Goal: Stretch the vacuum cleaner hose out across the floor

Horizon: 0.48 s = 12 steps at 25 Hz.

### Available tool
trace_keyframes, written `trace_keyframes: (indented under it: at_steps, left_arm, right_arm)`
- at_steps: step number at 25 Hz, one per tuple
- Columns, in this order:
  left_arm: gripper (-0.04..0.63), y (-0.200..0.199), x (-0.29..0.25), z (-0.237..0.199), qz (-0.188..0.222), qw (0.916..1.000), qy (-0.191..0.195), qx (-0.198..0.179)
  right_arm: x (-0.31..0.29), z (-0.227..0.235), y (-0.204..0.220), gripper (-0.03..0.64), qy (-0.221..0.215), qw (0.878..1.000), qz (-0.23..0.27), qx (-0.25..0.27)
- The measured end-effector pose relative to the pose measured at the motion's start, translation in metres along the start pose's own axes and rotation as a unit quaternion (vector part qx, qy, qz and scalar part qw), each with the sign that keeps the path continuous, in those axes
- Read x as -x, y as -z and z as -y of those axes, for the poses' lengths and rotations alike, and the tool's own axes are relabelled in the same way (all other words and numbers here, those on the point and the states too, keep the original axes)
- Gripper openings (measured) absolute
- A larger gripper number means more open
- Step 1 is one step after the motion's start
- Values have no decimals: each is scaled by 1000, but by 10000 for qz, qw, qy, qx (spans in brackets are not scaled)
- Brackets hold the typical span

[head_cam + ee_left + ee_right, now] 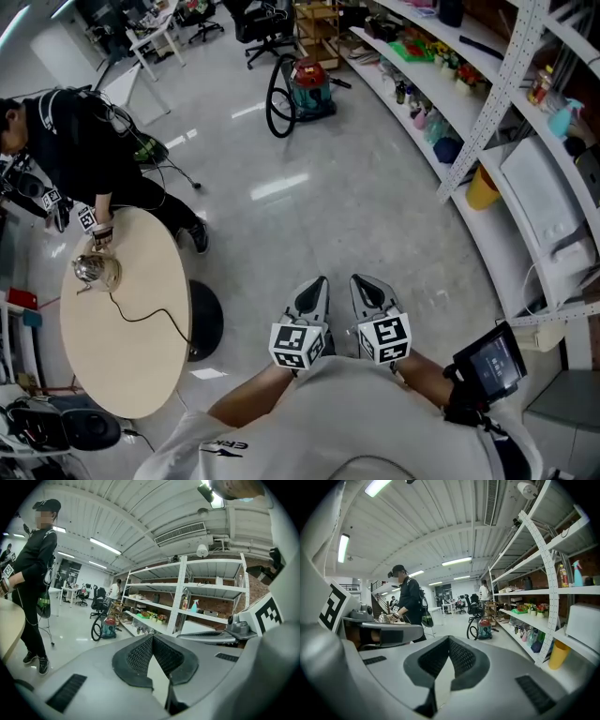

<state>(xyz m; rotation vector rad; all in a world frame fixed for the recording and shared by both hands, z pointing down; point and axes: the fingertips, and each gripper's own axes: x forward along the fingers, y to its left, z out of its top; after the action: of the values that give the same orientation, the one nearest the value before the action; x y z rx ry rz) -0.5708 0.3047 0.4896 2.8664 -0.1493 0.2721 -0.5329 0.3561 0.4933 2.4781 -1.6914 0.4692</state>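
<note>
Black hose (pixel 271 101) loops well ahead of both closed jaws.

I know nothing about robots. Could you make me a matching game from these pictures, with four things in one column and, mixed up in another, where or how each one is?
Things:
1. vacuum cleaner
2. round table
3. yellow container
4. left gripper

Places or states:
A. low in the shelving at the right
B. jaws together, nothing between them
C. on the floor far ahead, its black hose looped beside it
D. at the left, a person leaning over it

Pairs: 1-C, 2-D, 3-A, 4-B
</note>
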Motion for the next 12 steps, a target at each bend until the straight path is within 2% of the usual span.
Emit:
trace_keyframes:
  at_steps: [12]
  left_arm:
    - [2, -71, -88, -131, 139, 9998, 170, -8]
  right_arm:
    - [-159, 12, -72, -2, 92, 9999, 84, 63]
